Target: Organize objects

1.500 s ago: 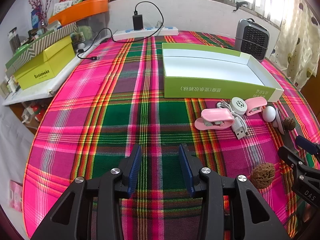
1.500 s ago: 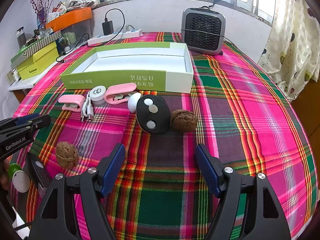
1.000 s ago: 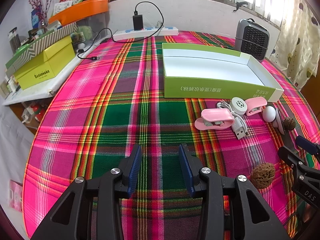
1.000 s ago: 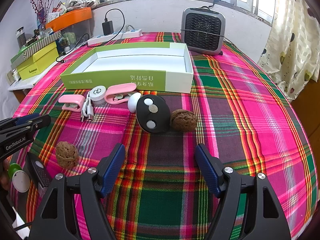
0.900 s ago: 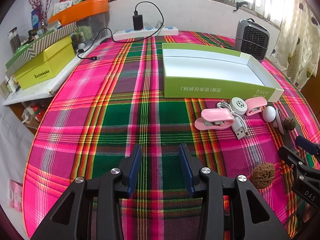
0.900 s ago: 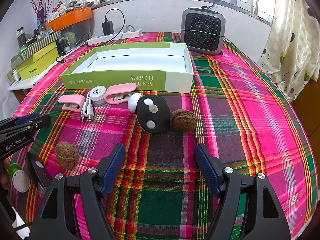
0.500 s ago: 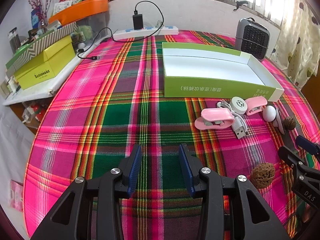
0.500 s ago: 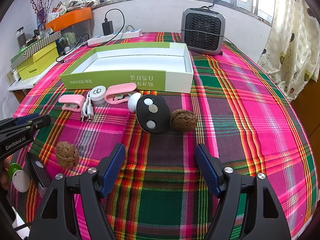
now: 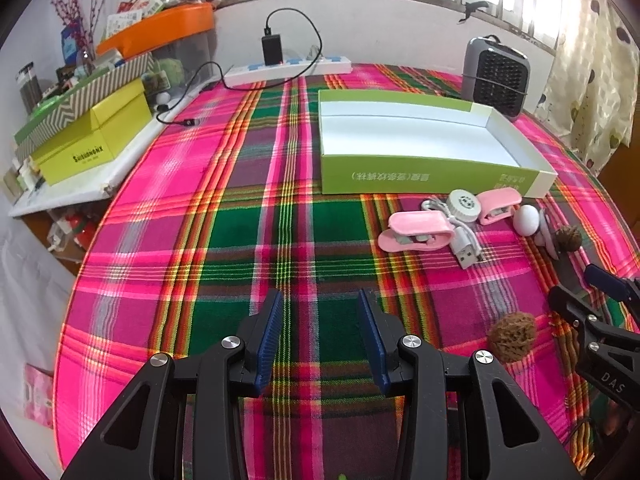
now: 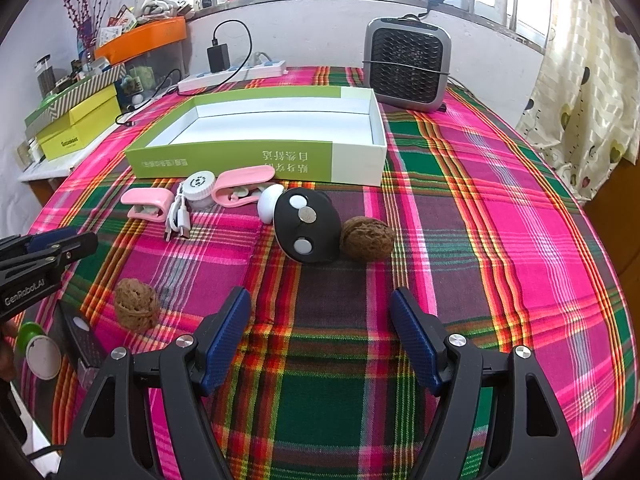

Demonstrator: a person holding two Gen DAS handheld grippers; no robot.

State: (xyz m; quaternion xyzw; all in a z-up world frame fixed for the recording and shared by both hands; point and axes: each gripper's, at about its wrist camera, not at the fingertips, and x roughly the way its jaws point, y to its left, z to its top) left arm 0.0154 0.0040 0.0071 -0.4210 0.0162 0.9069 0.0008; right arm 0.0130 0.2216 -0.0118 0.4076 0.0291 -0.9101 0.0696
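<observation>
A green and white open box [image 9: 420, 140] [image 10: 276, 132] lies on the plaid tablecloth. In front of it lie two pink clips [image 9: 416, 232] [image 10: 244, 186], a white round case with a USB cable [image 9: 462, 204] [image 10: 198, 190], a white egg-shaped piece [image 10: 268, 204], a black oval device [image 10: 306, 226] and two walnuts [image 10: 366, 238] [image 10: 136, 308]. My left gripper [image 9: 320, 312] is open and empty over bare cloth, left of the objects. My right gripper [image 10: 320, 312] is open and empty, just short of the black device.
A grey heater [image 10: 406, 64] stands behind the box. A power strip with a charger [image 9: 288, 66] lies at the back. Yellow boxes [image 9: 92, 140] and an orange tray [image 9: 160, 36] sit on a side shelf at left. A curtain [image 10: 588, 80] hangs at right.
</observation>
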